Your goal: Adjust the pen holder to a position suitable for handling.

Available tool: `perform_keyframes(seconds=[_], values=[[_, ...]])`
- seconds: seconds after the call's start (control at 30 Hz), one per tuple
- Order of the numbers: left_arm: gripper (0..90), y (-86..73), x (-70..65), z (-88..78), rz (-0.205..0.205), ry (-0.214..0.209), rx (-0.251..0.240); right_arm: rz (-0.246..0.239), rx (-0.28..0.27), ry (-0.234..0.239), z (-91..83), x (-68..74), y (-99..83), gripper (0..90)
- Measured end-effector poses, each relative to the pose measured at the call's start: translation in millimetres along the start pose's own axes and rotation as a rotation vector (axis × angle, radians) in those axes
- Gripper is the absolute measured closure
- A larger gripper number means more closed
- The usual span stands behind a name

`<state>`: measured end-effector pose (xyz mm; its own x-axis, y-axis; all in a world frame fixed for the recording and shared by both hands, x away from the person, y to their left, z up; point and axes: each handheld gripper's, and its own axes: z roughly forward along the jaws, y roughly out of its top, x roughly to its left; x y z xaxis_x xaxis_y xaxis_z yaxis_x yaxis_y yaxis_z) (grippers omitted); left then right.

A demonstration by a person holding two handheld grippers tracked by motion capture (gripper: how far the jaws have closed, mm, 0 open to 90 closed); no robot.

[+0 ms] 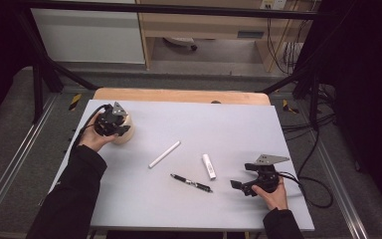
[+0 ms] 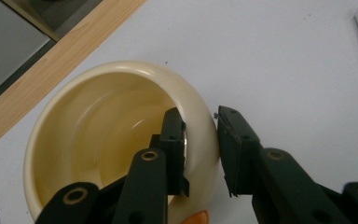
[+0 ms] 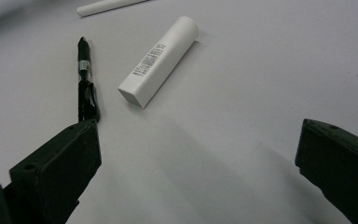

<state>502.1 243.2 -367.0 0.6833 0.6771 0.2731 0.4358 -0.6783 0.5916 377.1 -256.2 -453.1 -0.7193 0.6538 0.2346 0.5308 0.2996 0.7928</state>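
Fingers of the right gripper (image 1: 238, 185) stand wide apart with nothing between them, low over the white counter (image 1: 144, 199) at about four o'clock, aimed toward its middle. That spread seems to be kept ready for one of the slim things lying just ahead.

Closest to those fingers is the black ballpoint pen (image 1: 191, 182), flat on the surface. Just past it, at roughly three o'clock from the counter's centre, lies the short white plastic tube with printed text (image 1: 208, 166). Farther in, the long thin white stick (image 1: 164, 154) rests diagonally near the middle. All three lie apart from one another, so a gripper could come down on each from above without touching its neighbour.

At ten o'clock, the left gripper (image 1: 122, 130) pinches the wall of the cream-coloured round ceramic cup (image 1: 127, 134): in the left gripper view one finger (image 2: 172, 140) sits inside the rim and the other outside against the curved side, both close on the wall. Gripping the rim this way probably lets the cup be lifted or steadied upright.

The cup stands close to the counter's left edge and not far from the wooden strip (image 1: 179, 95) along the far side. Free surface lies toward the centre and the near edge, the easier way to carry it.
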Motion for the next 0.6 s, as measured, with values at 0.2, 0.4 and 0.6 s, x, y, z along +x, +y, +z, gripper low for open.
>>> perform_keyframes(seconds=[0.2, 0.4, 0.6], values=[[73.2, -2.4, -2.1, -2.4, -0.002, -0.003, -0.002, 0.0, 0.0, 0.0, 0.2, 0.0, 0.0, 0.8], [73.5, -3.8, -5.0, -4.2, 0.01, -0.01, 0.01, 0.003, 0.002, 0.001, 0.5, 0.3, -0.2, 0.8], [74.1, -3.6, -5.2, -7.9, 0.026, -0.005, -0.003, 0.002, 0.002, 0.002, 0.6, 0.3, -0.2, 0.8]])
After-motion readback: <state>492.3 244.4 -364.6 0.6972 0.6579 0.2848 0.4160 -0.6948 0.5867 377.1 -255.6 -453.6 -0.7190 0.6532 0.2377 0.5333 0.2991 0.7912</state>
